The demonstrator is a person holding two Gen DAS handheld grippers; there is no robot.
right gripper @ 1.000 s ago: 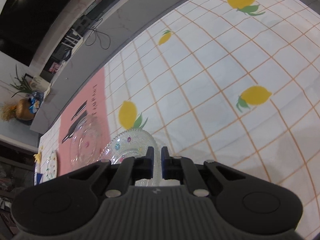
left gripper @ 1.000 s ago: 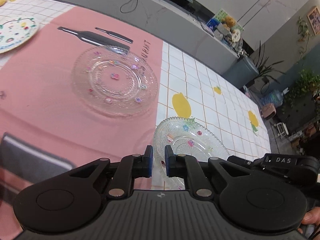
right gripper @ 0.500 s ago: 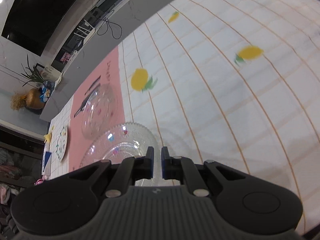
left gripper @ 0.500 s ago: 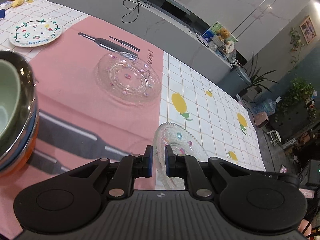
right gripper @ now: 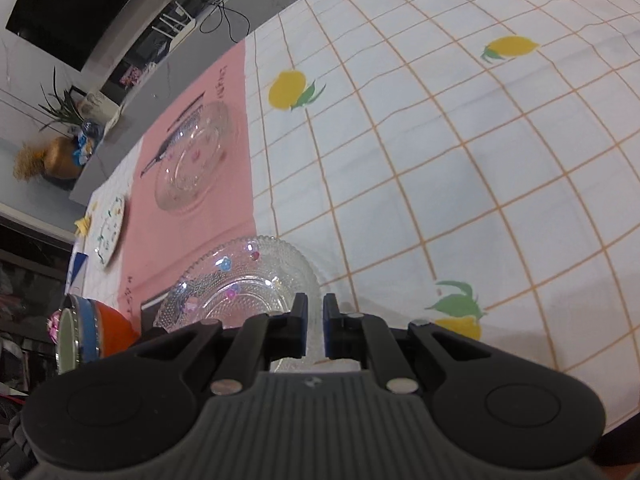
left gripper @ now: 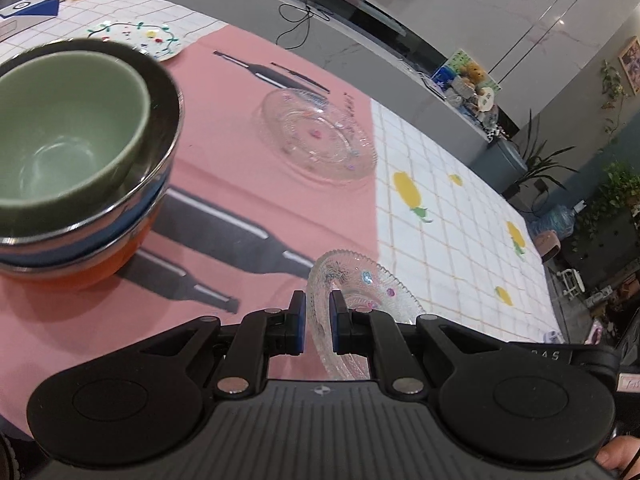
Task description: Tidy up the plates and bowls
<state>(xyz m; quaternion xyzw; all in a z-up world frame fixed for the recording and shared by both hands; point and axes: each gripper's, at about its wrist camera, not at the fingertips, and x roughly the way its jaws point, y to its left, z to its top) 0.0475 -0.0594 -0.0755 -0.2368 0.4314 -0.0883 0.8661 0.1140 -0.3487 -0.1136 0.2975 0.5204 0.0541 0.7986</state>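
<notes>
Glass plate (left gripper: 362, 280) clamped by both hand-held grippers (left gripper: 317, 320) (right gripper: 315, 330); no legible writing.

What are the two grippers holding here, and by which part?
Both hold one clear glass plate by its rim: the left gripper and the right gripper each pinch the edge on opposite sides.
</notes>
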